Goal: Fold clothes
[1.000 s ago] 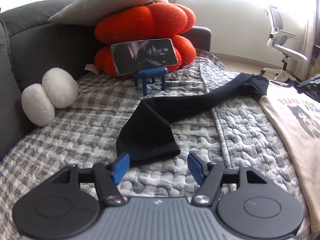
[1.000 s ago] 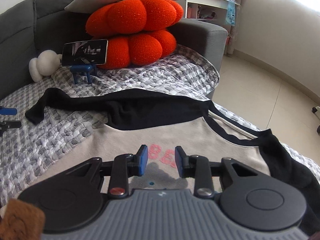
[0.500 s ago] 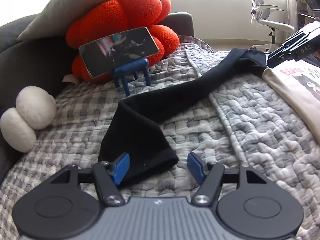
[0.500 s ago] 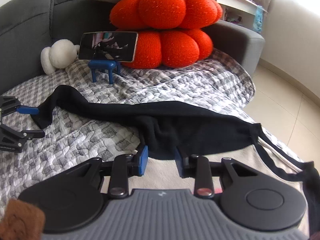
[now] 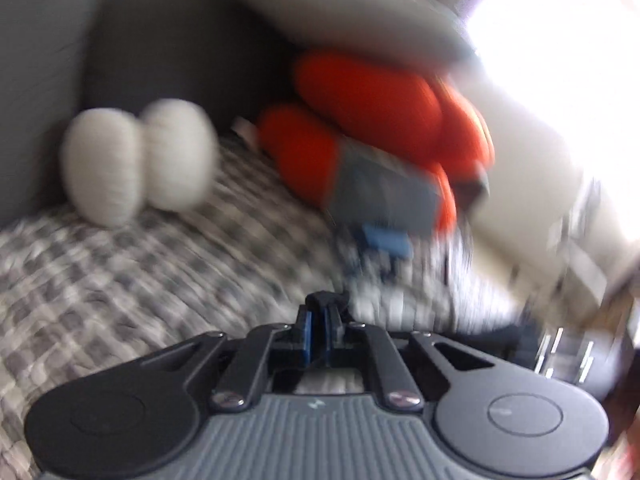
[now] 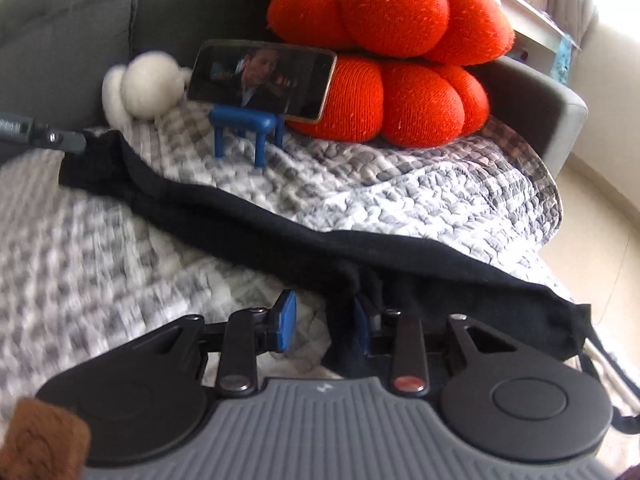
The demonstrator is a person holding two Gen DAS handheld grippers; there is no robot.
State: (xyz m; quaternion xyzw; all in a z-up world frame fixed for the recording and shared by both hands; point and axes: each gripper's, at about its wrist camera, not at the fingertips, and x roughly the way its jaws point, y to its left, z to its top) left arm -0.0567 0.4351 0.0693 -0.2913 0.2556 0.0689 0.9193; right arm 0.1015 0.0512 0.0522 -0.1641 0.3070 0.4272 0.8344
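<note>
Since half a second ago my left gripper [image 5: 319, 322] has gone from wide open over the cuff to pressed shut, and its view is now smeared with motion; in the right wrist view its tip [image 6: 60, 139] sits at the far left end of the long black sleeve [image 6: 256, 220], apparently pinching the cuff, which is raised off the bed cover. The left camera itself shows no cloth clearly between the blue pads, so I judge the grip from the other view.

My right gripper [image 6: 324, 322] has its blue pads apart, and bunched black fabric near the shoulder of the garment drapes over its right finger [image 6: 360, 322]; the left finger [image 6: 287, 316] is bare above the cover. The sleeve runs as a dark band from upper left to lower right across the grey-and-white checked quilted cover [image 6: 400, 184] spread over the sofa.

Beyond it a small blue stand [image 6: 244, 126] carries a phone [image 6: 262, 78] lying sideways with its screen lit. Behind the phone are stacked orange pumpkin-shaped cushions [image 6: 400, 60], and to its left a white fluffy plush [image 6: 140, 84] rests against the dark grey sofa back [image 6: 80, 32].
</note>
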